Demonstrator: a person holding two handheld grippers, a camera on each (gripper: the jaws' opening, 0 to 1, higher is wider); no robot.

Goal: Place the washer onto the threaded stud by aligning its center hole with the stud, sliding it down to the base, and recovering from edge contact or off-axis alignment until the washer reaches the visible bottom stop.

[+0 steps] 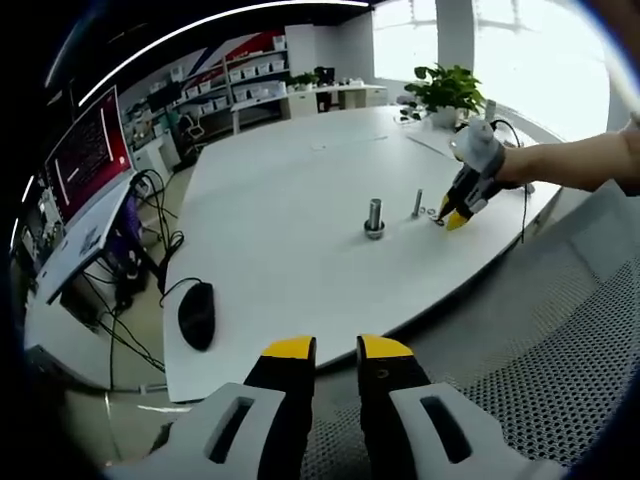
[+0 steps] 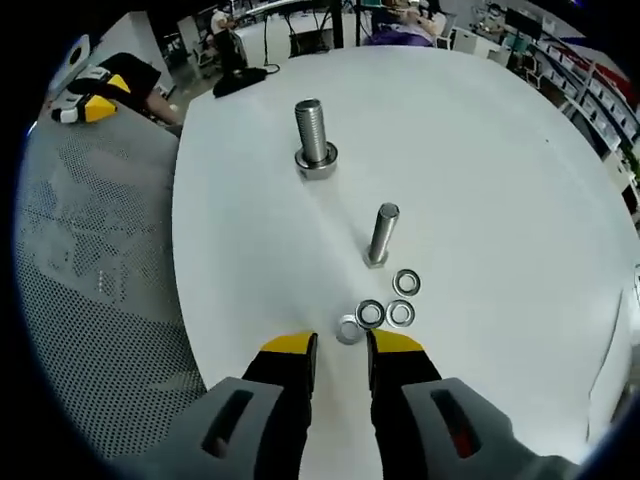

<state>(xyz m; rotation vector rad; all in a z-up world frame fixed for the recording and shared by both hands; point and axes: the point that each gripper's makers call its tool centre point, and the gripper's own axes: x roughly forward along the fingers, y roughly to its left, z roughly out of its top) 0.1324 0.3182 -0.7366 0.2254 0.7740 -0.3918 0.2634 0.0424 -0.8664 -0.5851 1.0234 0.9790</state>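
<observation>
table (image 2: 480,150): we see a wide white top; all the parts stand near the edge on our right side, so we can work close in without a long reach
left tongs (image 1: 335,350): held back off the table's near edge, tips a little apart with nothing between them; we judge they have no part in this step
right tongs (image 2: 342,347): tips lowered to the table beside the rings, slightly spread and empty; in the left gripper view we see them (image 1: 452,216) touching down by the small bolt
big bolt (image 2: 314,135): upright on its head, threads up, well apart from the rings; one ring seems to sit at its base already
small bolt (image 2: 381,234): upright, just beyond the rings, nearest post to aim for
rings: three lie in a cluster (image 2: 400,313), a fourth (image 2: 349,330) sits right between our right tips
step in hand: picking up that nearest ring
how to do it well: we should close on its rim only, lift it level, then centre its hole over the post before lowering
risk: thin flat ring may slip
</observation>
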